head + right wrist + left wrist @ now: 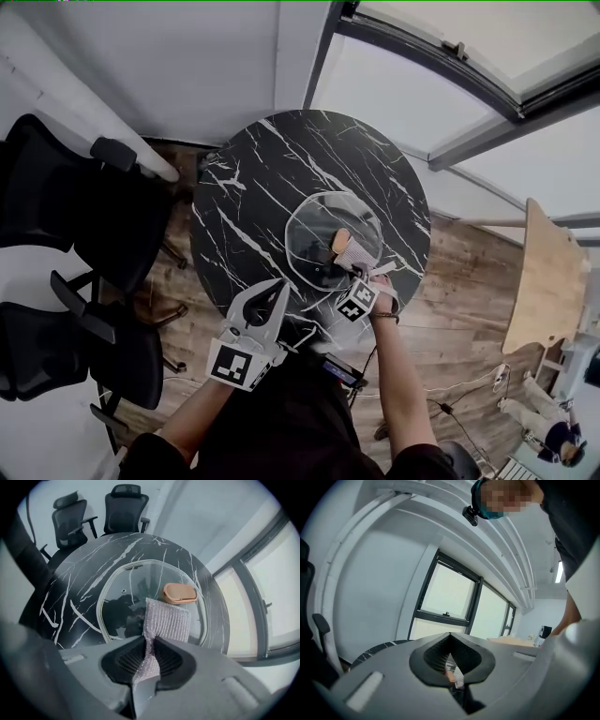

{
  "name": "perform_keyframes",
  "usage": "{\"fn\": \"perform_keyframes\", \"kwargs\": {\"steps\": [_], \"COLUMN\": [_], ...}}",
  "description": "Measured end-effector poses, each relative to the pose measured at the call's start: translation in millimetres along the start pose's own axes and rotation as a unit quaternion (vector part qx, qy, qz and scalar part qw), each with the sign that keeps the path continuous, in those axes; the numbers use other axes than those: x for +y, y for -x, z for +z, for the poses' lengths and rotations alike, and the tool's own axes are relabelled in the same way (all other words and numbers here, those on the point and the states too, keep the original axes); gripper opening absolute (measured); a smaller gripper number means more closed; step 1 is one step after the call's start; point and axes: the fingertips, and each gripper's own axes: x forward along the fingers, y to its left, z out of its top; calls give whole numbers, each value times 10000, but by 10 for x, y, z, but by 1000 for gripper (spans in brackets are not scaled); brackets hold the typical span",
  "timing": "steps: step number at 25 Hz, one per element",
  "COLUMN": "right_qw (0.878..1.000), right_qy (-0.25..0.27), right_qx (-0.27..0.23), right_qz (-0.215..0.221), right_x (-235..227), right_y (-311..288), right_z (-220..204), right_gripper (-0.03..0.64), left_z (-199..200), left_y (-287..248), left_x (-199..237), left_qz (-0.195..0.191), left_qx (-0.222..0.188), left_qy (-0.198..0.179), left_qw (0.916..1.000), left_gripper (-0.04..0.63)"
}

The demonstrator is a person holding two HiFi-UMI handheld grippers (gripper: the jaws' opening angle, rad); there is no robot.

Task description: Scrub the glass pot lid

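Note:
The glass pot lid (323, 217) lies flat on the round black marble table (248, 183), its tan knob (340, 241) near the lid's middle. My right gripper (368, 275) is shut on a silver mesh scrub pad (356, 253) that rests on the glass just beside the knob. The right gripper view shows the pad (166, 618) fanning out from the jaws toward the knob (179, 593), inside the lid's pale rim (104, 603). My left gripper (278, 286) hovers at the table's near edge, left of the lid, jaws together and empty. Its own view (450, 637) points up at the windows.
Two black office chairs (80, 211) (66, 352) stand left of the table, also in the right gripper view (70, 520). A light wooden tabletop (551, 281) is at the right. Cables run over the wood floor (469, 384). Windows line the far wall.

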Motion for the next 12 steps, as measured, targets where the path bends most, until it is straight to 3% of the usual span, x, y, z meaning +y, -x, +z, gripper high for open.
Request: {"fn": "perform_keyframes", "kwargs": {"steps": [12], "right_qw": [9943], "right_qy": [-1006], "right_qx": [72], "right_qz": [341], "right_x": [427], "right_y": [74], "right_z": [337], "right_gripper": [67], "left_z": [1], "left_y": [283], "left_x": [235], "left_qz": [-272], "left_qx": [159], "left_qy": [-107], "left_qw": [9994], "left_gripper": [2]}}
